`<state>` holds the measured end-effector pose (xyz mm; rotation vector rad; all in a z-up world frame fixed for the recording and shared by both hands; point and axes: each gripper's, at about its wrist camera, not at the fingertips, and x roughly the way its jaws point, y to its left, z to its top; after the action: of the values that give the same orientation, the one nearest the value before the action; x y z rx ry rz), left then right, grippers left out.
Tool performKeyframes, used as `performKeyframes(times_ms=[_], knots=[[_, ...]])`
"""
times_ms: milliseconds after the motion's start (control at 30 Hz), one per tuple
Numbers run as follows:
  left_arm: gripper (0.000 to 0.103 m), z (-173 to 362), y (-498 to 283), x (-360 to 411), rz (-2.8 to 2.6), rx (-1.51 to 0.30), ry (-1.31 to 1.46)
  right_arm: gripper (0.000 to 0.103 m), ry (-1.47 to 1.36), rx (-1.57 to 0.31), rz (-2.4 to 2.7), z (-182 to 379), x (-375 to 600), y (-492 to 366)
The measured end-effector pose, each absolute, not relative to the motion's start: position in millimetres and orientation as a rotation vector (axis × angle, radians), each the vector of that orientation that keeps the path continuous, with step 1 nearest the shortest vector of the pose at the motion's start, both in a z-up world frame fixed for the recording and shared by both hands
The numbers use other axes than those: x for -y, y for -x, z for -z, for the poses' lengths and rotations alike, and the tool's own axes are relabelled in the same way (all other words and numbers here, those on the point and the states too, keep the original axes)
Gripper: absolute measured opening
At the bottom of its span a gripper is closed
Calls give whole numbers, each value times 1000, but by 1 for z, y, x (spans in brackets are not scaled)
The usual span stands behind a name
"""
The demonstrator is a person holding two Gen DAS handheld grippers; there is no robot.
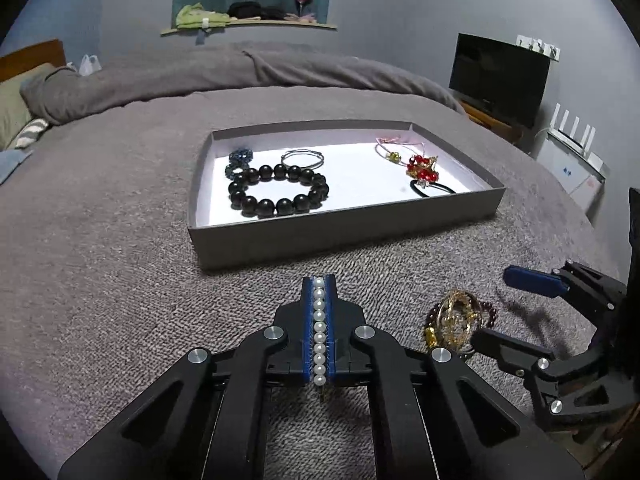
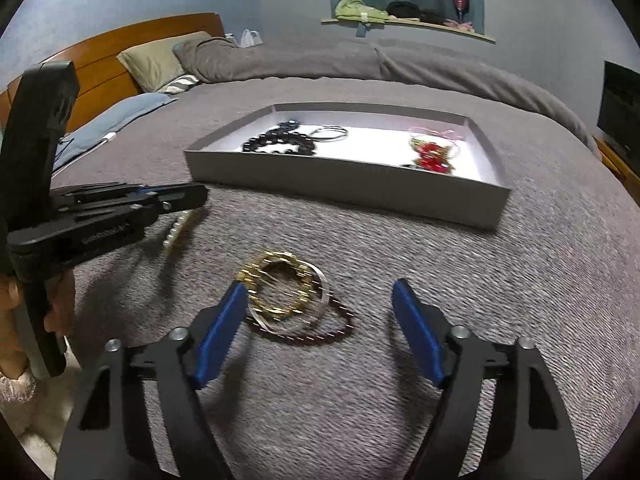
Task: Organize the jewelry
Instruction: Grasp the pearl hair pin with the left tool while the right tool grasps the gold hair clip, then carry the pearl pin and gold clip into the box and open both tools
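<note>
A pearl strand (image 1: 319, 332) is pinched between the blue pads of the left tongs (image 1: 319, 280), which are pressed together on it; the pearls run in a straight row along the gap between the pads. In the right wrist view the same strand (image 2: 178, 229) hangs down from the left tongs (image 2: 192, 196) just above the grey bed cover (image 2: 400, 360).

To the right of it, on the cover, lies a small heap of bracelets: a gold chain bracelet (image 2: 276, 288) resting on a silver bangle (image 2: 320, 300), with a dark red bead bracelet (image 2: 320, 334) under both. The right tongs (image 2: 320, 320) are spread wide, their blue pads on either side of this heap; the left pad (image 2: 218, 336) sits just beside the gold bracelet, though the blur hides whether it touches. They hold nothing.

Further back on the bed stands a shallow grey tray (image 1: 340, 232) with a white floor. At its left lie a black bead bracelet (image 1: 278, 194), a thin silver bangle (image 1: 303, 158) and a small blue beaded piece (image 1: 239, 159). At its right lie a red and gold ornament (image 1: 422, 168) on a black hair tie (image 1: 434, 190), and a thin pink cord bracelet (image 1: 394, 148).

Beyond the bed are a wooden headboard (image 2: 132, 52), pillows, and a dark screen (image 1: 498, 78) by the wall.
</note>
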<state>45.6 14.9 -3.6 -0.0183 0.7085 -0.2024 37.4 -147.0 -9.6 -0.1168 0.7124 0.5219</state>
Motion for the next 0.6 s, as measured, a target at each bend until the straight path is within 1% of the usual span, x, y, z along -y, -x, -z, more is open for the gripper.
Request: performKeyframes(times_ms=[267,333,367,467,500,533,600], knots=[[6,2,-41,-25,218,-707,32,58,151,-725,-557,13,122,-42],[6,2,-41,-31,221,-707,47,53,175,-721,-551,14,117,-43],[6,2,-40,-33,220,-708,50,46,191,-719,-544,14,115,-43],[6,1,-40,-37,217,-707,56,46,220,-703,-539,15,111,-41],[6,1,-39,-38,216,-706,59,41,222,-697,-538,14,110,-40],[6,0,-39,-39,218,-704,62,30,216,-694,-547,13,111,-39],[6,-1,-38,-39,219,-699,65,30,202,-693,-555,11,111,-40]])
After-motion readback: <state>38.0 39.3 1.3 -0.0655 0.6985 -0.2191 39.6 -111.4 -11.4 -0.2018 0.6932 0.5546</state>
